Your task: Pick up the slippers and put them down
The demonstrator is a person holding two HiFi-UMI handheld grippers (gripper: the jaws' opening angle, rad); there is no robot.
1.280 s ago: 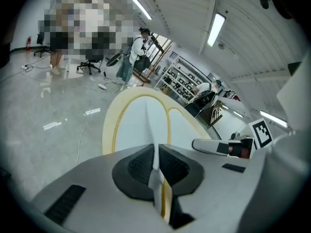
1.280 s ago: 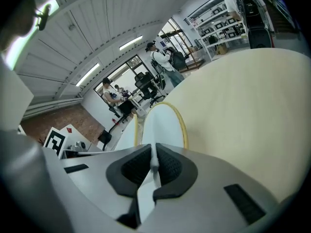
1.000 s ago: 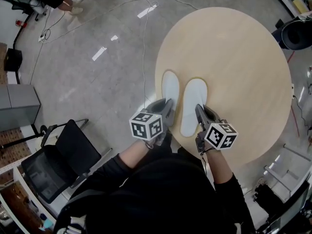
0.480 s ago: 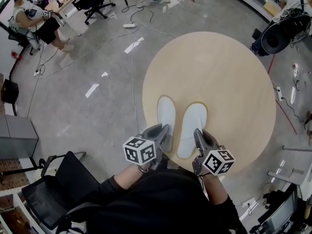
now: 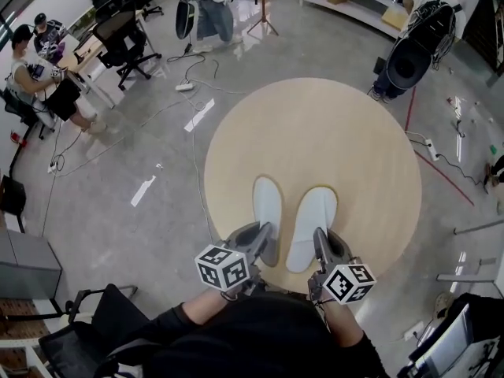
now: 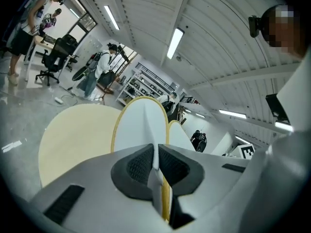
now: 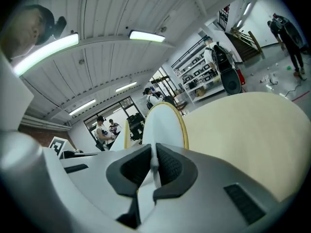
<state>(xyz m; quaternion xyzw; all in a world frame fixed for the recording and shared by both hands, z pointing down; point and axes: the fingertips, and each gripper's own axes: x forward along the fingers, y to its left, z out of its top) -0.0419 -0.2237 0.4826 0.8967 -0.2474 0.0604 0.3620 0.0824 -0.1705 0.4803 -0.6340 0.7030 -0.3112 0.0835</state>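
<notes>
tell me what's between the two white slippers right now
Nothing but a bare strip of the round table shows between the left slipper and the right slipper in the head view; they do not touch.

Over the near part of the round bench [image 5: 331, 132] the left slipper [image 5: 268, 201] and right slipper [image 5: 314, 220] sit side by side, toes toward its middle. At the bench's near edge, the left tongs [image 5: 263, 240] pinch the left heel and the right tongs [image 5: 320, 244] the right heel.

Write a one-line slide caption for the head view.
Left gripper clamps the left slipper, right gripper the right slipper, both white, over a round wooden table.
</notes>
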